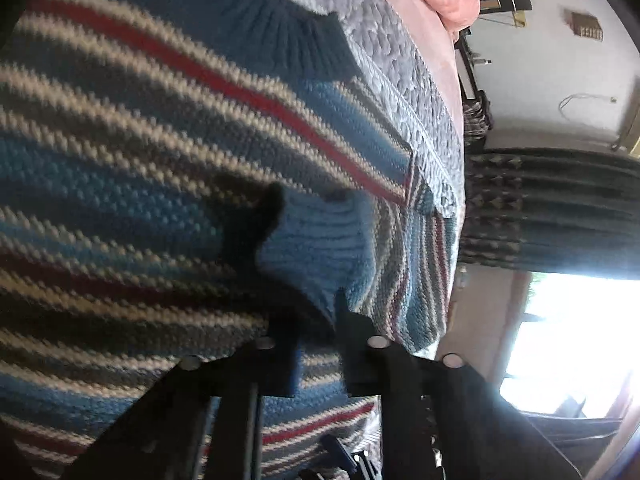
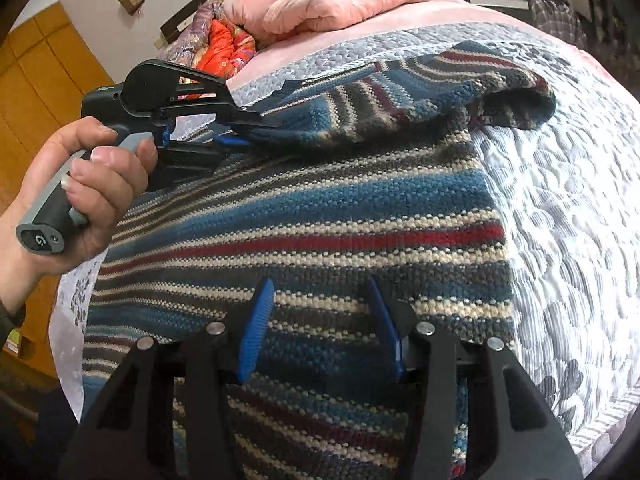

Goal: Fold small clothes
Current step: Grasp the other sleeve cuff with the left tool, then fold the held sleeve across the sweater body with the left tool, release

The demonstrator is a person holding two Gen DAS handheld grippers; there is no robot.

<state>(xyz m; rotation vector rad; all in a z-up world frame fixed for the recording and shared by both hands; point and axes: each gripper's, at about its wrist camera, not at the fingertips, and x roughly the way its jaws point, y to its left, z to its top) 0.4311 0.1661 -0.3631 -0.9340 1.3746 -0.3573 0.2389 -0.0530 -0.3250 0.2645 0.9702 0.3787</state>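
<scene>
A knit sweater (image 2: 320, 216) striped in blue, grey, cream and red lies flat on the bed. My left gripper (image 2: 256, 124), held by a hand (image 2: 92, 184), is shut on the end of one sleeve (image 2: 400, 92), which is lifted and drawn across the sweater's body. In the left wrist view the sleeve's blue ribbed cuff (image 1: 316, 240) sits pinched in the left gripper (image 1: 316, 316), with the striped body (image 1: 120, 140) close behind it. My right gripper (image 2: 320, 288) hovers open just over the sweater's lower part, its blue pads (image 2: 256, 328) wide apart with nothing between them.
A grey-white quilted bedspread (image 2: 560, 200) covers the bed. A pink duvet (image 2: 320, 0) and an orange garment (image 2: 224, 48) lie at the head end. An orange wardrobe (image 2: 40, 80) stands to the left. A dark curtain (image 1: 560, 208) and a bright window (image 1: 580, 340) are beyond the bed's edge.
</scene>
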